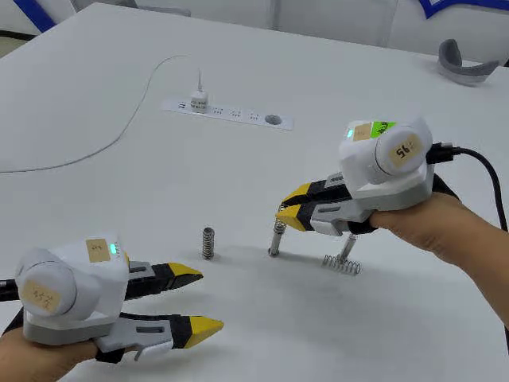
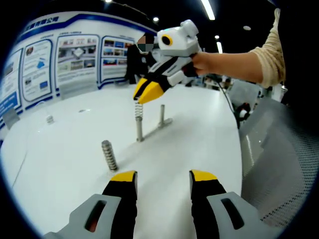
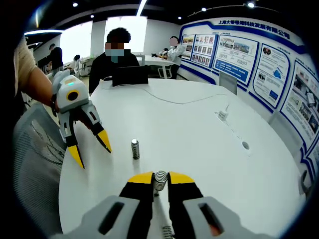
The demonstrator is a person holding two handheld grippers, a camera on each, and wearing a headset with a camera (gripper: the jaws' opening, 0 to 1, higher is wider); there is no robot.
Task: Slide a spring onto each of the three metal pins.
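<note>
One spring [image 1: 207, 243] seated, right hand-held gripper [image 1: 282, 207] pinching the second spring [image 1: 279, 227] onto its pin [image 1: 274, 247], third spring [image 1: 341, 264] loose, left hand-held gripper [image 1: 209, 301] spread.

Office-style demo lab: printed display boards [image 3: 249, 50] are lining the wall beside the large white table [image 3: 199, 129]. A person [image 3: 118, 62] is sitting at its far end behind a laptop [image 3: 130, 75], and ceiling strip lights [image 3: 142, 6] are glowing above it.

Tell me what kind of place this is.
Probably an office showroom or demo lab: blue-trimmed display boards line the wall, a person sits at a laptop, and the big white table carries a power strip.
</note>
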